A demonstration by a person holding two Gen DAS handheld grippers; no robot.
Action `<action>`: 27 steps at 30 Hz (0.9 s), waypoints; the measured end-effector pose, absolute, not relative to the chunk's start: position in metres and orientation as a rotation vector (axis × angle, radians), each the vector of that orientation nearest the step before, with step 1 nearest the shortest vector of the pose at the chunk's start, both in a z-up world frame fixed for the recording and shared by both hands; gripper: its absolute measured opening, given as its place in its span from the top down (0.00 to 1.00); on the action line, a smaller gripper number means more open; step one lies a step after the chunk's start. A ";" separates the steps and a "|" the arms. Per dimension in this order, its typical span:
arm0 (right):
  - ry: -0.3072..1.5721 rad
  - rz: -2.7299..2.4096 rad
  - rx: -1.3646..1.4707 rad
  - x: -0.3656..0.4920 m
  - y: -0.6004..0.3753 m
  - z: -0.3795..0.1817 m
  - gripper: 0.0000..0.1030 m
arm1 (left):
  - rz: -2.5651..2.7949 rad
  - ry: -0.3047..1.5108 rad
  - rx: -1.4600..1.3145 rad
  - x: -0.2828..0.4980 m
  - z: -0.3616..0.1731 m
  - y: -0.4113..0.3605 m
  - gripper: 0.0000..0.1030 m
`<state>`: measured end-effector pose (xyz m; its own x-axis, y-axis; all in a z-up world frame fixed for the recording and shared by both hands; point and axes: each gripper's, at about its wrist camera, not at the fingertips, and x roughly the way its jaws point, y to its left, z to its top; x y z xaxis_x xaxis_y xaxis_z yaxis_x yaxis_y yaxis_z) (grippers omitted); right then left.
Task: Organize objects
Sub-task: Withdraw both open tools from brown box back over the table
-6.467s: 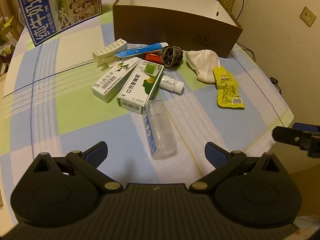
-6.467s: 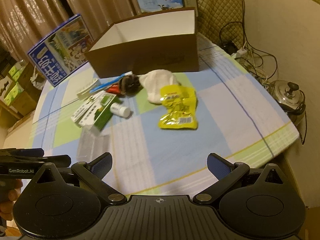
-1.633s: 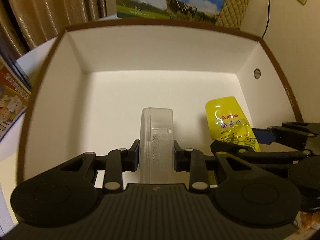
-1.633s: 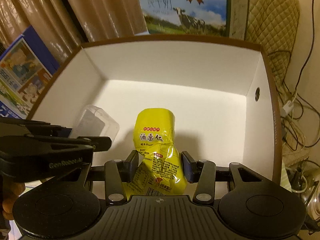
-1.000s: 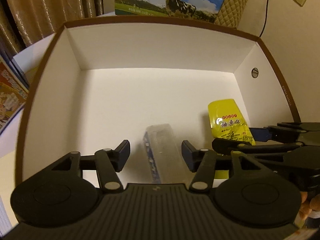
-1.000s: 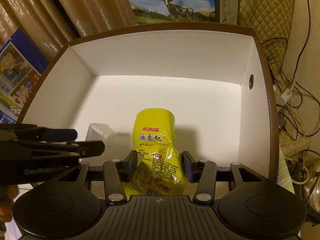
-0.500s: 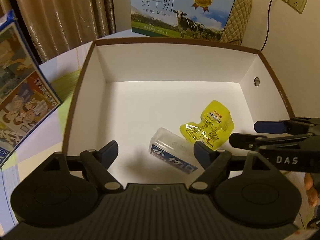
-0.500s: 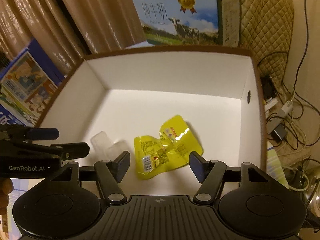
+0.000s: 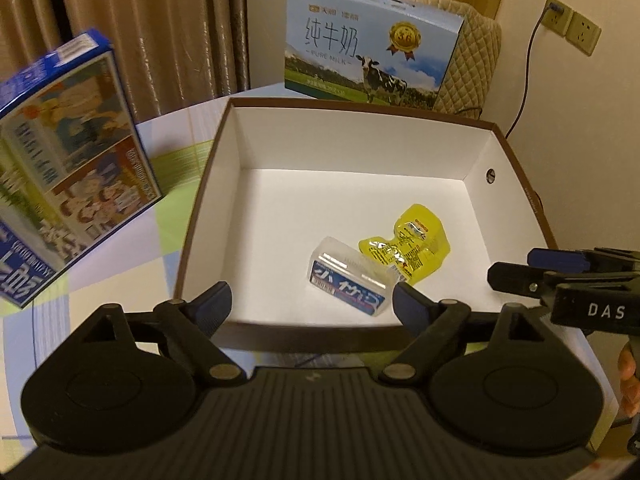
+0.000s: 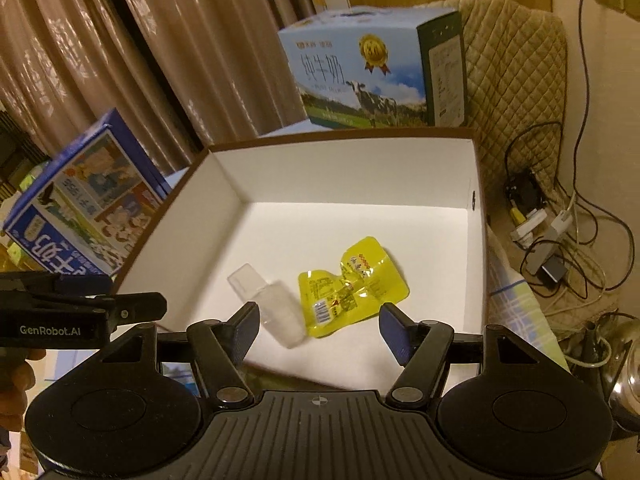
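One brown box [image 9: 208, 184] with a white interior stood on the checked surface [image 9: 120, 248], open at the top. Inside it lay two things: one clear plastic case [image 9: 347, 281] with a blue-and-white label, and one yellow snack packet [image 9: 404, 249]. Both rested flat on the box floor toward the near wall, the packet touching the case on its right-hand side.

From the left wrist view the case's long axis ran diagonally, from far-left to near-right, label side showing. From the right wrist view the same case [image 10: 267, 305] ran from far-left down toward the near wall, blurred at its near end. The packet [image 10: 349, 286] was crumpled, its long axis slanting from near-left up to far-right, barcode end nearest.

Two grippers were counted. The left gripper [image 9: 311, 303] hovered above the box's near wall, fingers spread wide, nothing between them. The right gripper [image 10: 318, 328] hung over the near wall too, fingers wide apart and empty.

Two milk cartons outside the box: one pale blue carton [image 9: 372, 44] behind it, one dark blue carton [image 9: 68, 160] tilted to its left
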<state>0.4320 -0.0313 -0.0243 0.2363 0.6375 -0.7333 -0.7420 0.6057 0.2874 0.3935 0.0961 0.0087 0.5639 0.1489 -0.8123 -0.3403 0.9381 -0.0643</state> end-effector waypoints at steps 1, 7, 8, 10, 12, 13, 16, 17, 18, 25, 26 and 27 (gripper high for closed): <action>0.933 0.953 -0.125 0.428 -0.034 -0.022 0.38 | 0.293 0.925 -0.231 0.388 0.011 0.096 0.17; 0.917 0.960 -0.113 0.409 -0.050 -0.012 0.38 | 0.305 0.899 -0.259 0.359 0.022 0.091 0.17; 0.916 0.962 -0.110 0.405 -0.052 -0.010 0.38 | 0.305 0.895 -0.259 0.355 0.024 0.090 0.17; 0.913 0.964 -0.105 0.399 -0.056 -0.007 0.38 | 0.310 0.889 -0.258 0.346 0.028 0.087 0.17; 0.910 0.968 -0.099 0.391 -0.061 -0.004 0.38 | 0.312 0.883 -0.264 0.337 0.031 0.085 0.17; 0.909 0.969 -0.097 0.388 -0.062 -0.003 0.38 | 0.313 0.881 -0.268 0.333 0.032 0.084 0.17; 0.907 0.975 -0.095 0.377 -0.067 0.000 0.38 | 0.314 0.874 -0.273 0.321 0.034 0.080 0.17; 0.908 0.976 -0.095 0.373 -0.069 0.000 0.38 | 0.315 0.874 -0.275 0.317 0.035 0.079 0.17; 0.910 0.977 -0.095 0.370 -0.070 0.001 0.38 | 0.316 0.875 -0.276 0.313 0.035 0.078 0.17; 0.912 0.975 -0.089 0.347 -0.085 0.003 0.38 | 0.313 0.871 -0.281 0.287 0.037 0.068 0.16; 0.911 0.976 -0.088 0.344 -0.087 0.003 0.38 | 0.313 0.870 -0.280 0.283 0.037 0.067 0.16; 0.911 0.976 -0.088 0.341 -0.089 0.003 0.38 | 0.314 0.870 -0.279 0.279 0.037 0.065 0.16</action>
<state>0.3413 -0.0887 0.0035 0.2335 0.6754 -0.6995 -0.7444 0.5870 0.3182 0.2790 0.0653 0.0368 0.6043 0.1550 -0.7815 -0.3797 0.9184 -0.1115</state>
